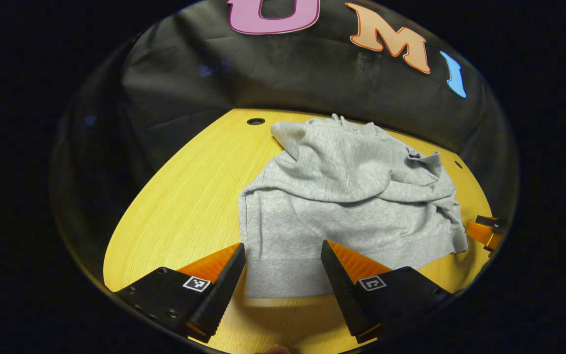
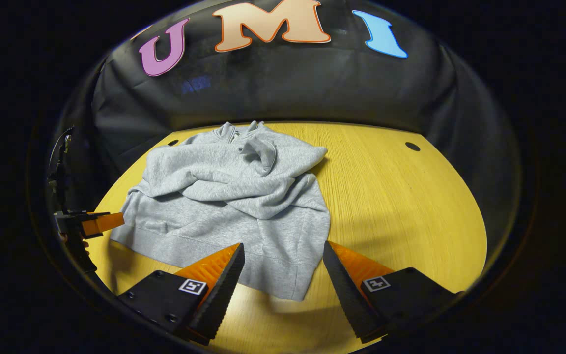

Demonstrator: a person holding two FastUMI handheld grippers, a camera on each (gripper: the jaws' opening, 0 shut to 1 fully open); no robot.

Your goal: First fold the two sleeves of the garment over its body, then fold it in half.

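Note:
A grey sweatshirt (image 1: 347, 206) lies on the yellow wooden table (image 1: 189, 196), both sleeves folded across its body, hem toward me. My left gripper (image 1: 283, 255) stands open over the hem's left corner, fingers spread and holding nothing. In the right gripper view the same sweatshirt (image 2: 234, 196) lies left of centre, and my right gripper (image 2: 283, 255) hovers open above the hem's right corner. The right gripper (image 1: 484, 231) also peeks in at the far right of the left gripper view. The left gripper (image 2: 91, 223) shows at the far left of the right gripper view.
The table (image 2: 401, 206) has small round holes near its back edge (image 1: 255, 121) (image 2: 412, 146). Black cloth walls close off the back and sides. Bare wood stretches to the right of the sweatshirt in the right gripper view.

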